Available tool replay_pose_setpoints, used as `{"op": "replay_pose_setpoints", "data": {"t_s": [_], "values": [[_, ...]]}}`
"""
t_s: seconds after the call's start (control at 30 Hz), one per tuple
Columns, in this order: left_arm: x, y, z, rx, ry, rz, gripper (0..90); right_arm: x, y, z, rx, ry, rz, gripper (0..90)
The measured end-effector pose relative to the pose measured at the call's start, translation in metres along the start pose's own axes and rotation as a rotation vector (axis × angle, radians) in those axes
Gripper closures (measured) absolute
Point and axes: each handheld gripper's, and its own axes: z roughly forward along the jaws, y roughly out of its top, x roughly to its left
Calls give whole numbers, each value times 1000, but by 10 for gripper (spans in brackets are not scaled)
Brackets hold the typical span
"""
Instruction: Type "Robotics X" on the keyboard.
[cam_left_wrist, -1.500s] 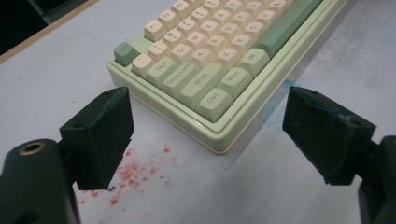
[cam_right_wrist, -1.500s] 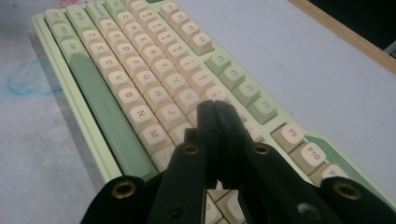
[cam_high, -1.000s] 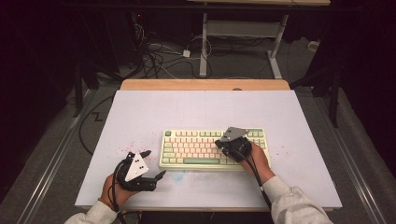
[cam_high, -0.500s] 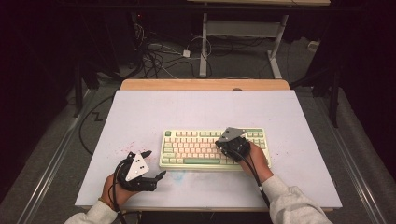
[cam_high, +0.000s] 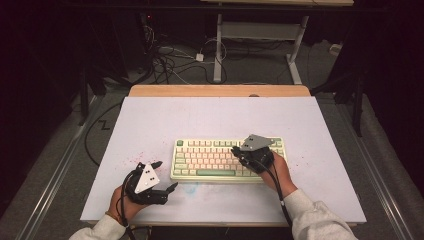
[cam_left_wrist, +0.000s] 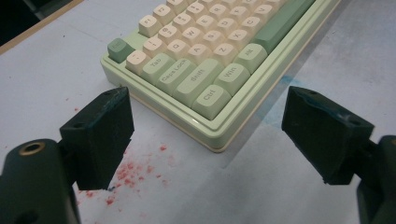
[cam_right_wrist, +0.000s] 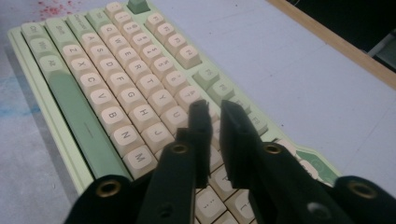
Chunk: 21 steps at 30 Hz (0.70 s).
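Observation:
A pale green keyboard (cam_high: 210, 159) with cream keys lies on the white table, a little nearer than its middle. My right gripper (cam_high: 236, 150) hovers over the keyboard's right half. Its jaws are shut with only a thin slit between them, and its tips (cam_right_wrist: 215, 108) are just above the keys around U and I. My left gripper (cam_high: 164, 175) rests on the table off the keyboard's near left corner. Its jaws stand wide open and nothing is held. The left gripper (cam_left_wrist: 208, 119) frames the Ctrl corner of the keyboard (cam_left_wrist: 205, 70), short of touching it.
Red specks (cam_left_wrist: 123, 171) mark the white tabletop (cam_high: 210, 120) left of the keyboard, and a faint blue smudge (cam_high: 192, 188) lies by its near edge. A wooden strip (cam_high: 220, 91) runs along the far side. Cables (cam_high: 170, 65) and desk legs lie on the floor beyond.

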Motion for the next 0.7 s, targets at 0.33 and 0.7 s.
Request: {"op": "replay_pose_setpoints", "data": {"t_s": [0.33, 0.7], "values": [[0, 0, 0, 7, -2, 0, 162, 2, 1, -11, -65, 2, -1, 431], [1, 1, -2, 1, 4, -2, 162, 5, -1, -28, -163, -17, 29, 163]]}}
